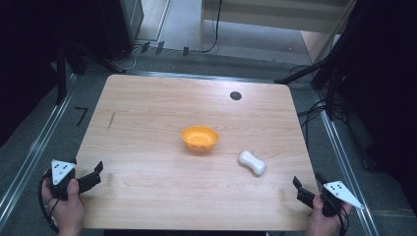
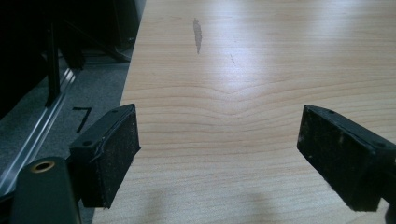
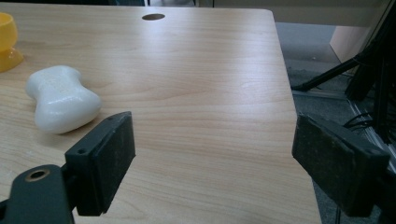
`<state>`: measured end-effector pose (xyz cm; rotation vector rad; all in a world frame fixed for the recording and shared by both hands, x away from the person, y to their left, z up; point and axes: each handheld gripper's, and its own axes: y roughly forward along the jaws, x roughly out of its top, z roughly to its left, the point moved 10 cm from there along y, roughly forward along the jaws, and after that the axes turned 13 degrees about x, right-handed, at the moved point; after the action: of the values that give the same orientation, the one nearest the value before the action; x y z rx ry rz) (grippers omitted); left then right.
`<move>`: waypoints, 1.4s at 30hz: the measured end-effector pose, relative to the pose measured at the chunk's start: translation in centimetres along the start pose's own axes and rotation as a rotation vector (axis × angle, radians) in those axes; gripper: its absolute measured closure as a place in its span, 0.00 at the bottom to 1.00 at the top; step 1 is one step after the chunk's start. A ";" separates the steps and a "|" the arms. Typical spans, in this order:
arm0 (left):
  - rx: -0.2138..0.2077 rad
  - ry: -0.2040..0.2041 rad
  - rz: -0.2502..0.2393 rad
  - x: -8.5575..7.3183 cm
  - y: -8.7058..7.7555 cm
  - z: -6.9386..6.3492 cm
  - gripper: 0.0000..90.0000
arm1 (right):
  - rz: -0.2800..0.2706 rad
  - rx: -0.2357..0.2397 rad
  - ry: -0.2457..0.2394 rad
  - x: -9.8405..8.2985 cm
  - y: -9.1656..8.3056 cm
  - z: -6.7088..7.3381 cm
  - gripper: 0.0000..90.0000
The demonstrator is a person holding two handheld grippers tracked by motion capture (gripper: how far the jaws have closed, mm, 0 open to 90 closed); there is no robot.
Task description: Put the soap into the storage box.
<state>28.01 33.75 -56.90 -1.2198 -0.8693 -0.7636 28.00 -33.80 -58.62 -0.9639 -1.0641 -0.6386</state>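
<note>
The white dumbbell-shaped object (image 1: 252, 162) lies flat on the table (image 1: 147, 113), right of centre and toward my near edge, its long axis running diagonally. It touches nothing else. In the right gripper view the same object (image 3: 60, 99) sits ahead and to the left of my jaws, near them but clear of both pads.

Just beyond it, toward the middle of the table, stands the orange bowl (image 1: 199, 137), upright, with dark specks inside; the two are near each other but apart. The bowl's rim (image 3: 7, 39) shows at the left edge of the right gripper view.

My right gripper (image 1: 306, 189) rests at the near right corner of the table, jaws spread wide and holding nothing. My left gripper (image 1: 93, 174) sits at the near left edge, well apart from both things, jaws likewise spread with only bare wood between them (image 2: 219, 144).

A small dark round hole (image 1: 236, 95) marks the far side of the table, and a dark streak (image 1: 111, 120) its left side.
</note>
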 end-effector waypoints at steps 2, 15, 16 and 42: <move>0.000 0.000 -0.001 0.0 0.0 0.0 0.15 | 0.010 -0.008 -0.009 -0.1 0.1 0.1 0.14; -0.001 0.001 -0.002 0.0 0.0 0.0 0.15 | 0.089 -0.046 -0.014 -0.4 0.8 0.2 0.18; -0.001 0.001 -0.003 0.0 0.0 0.0 0.15 | 0.108 -0.056 -0.021 -0.4 0.9 0.2 0.17; 0.001 0.004 -0.002 0.0 0.0 0.0 0.15 | 0.236 0.098 -0.218 2.4 4.0 3.5 0.44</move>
<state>28.00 33.74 -56.88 -1.2160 -0.8678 -0.7674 30.70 -28.81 -57.17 -1.0705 -1.1403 -0.2893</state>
